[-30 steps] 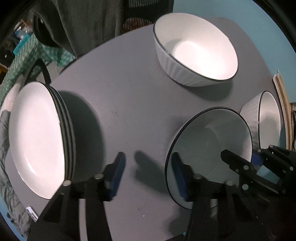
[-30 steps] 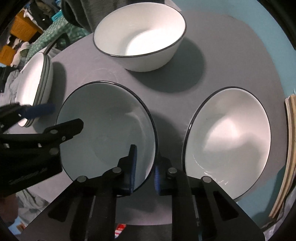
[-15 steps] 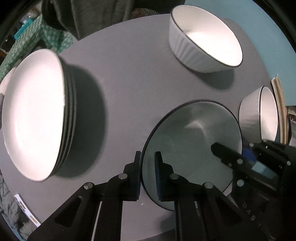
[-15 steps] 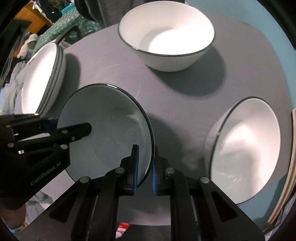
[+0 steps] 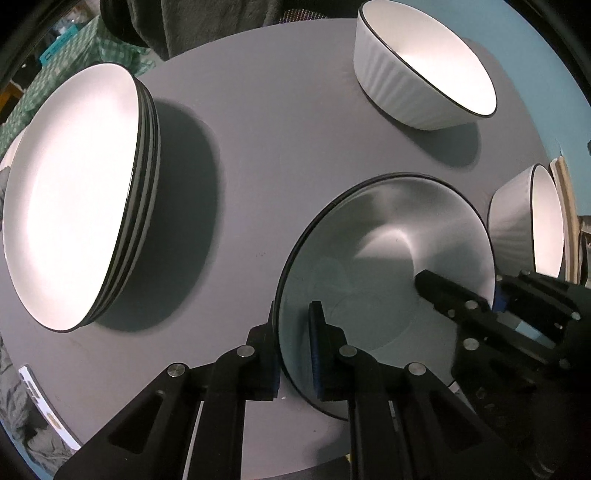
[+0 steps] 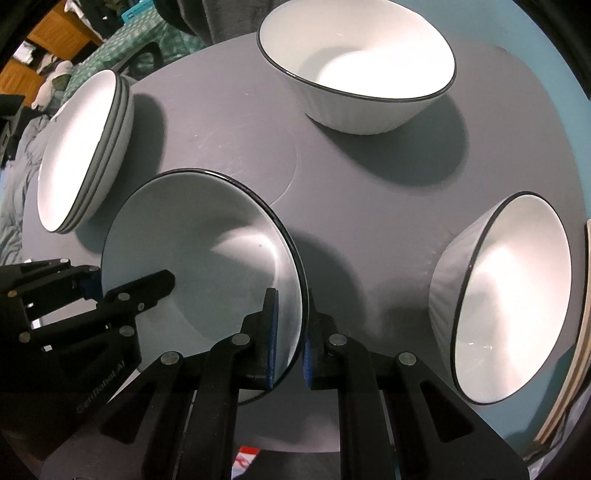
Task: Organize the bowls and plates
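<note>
This looks like a lived-in home: a round grey table (image 6: 229,122) set with white crockery, a chair draped in green checked cloth (image 6: 136,40) behind it, wooden shelving (image 6: 48,29) cluttered with odds and ends, and a teal floor (image 6: 546,62) underneath.

Table (image 5: 280,122): carries all the dishes.
Plate stack (image 5: 74,192): by the left edge.
Held plate (image 5: 388,258): near the front edge, right of the stack, with the left gripper (image 5: 293,343) on its left rim and the right gripper (image 6: 288,332) on its right rim.
Far bowl (image 6: 362,66): by the back edge.
Right bowl (image 6: 506,306): by the right edge, right of the held plate.
</note>
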The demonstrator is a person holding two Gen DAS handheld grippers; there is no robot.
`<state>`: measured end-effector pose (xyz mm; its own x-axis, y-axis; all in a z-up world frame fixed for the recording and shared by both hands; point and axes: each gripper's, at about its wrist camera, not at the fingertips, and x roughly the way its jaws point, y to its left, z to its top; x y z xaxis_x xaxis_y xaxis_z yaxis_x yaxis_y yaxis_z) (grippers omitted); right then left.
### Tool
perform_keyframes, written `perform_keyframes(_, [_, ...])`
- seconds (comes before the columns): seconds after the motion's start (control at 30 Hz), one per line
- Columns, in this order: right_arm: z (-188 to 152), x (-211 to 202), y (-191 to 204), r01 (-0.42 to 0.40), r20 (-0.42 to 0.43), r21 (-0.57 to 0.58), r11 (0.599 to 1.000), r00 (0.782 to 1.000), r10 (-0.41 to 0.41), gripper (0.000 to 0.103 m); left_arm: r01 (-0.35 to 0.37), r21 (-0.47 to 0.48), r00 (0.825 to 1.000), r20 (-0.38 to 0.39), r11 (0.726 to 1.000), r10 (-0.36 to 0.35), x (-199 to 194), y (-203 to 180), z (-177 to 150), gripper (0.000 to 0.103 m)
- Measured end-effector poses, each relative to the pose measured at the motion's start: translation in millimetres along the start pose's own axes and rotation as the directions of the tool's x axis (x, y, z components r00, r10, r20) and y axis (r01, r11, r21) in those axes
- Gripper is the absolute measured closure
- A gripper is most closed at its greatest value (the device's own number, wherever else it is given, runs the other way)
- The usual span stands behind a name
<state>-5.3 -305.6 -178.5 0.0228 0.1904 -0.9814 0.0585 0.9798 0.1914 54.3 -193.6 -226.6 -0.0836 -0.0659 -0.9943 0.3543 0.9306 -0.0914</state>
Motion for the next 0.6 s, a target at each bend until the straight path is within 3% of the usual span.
perform_keyframes(0.27, [0,8,-6,-0.009,0.018,0.014,1.0,1.0,0.009,0.093,0.006,-0.01,1.0,0.015,1.0,-0.006,3,10,2,0.092])
perform_keyframes(0.33, [-1,7,-3,0.004,0.02,0.013,1.0,1.0,-0.004,0.095,0.007,-0.007,1.0,0.01,1.0,-0.007,-6,29,-10,0.093])
perform_keyframes(0.6, [-7,-12,-1,0.016,0.022,0.03,0.999,1.0,-0.017,0.095,0.017,-0.015,1.0,0.015,1.0,-0.017,-20,24,-6,0.092])
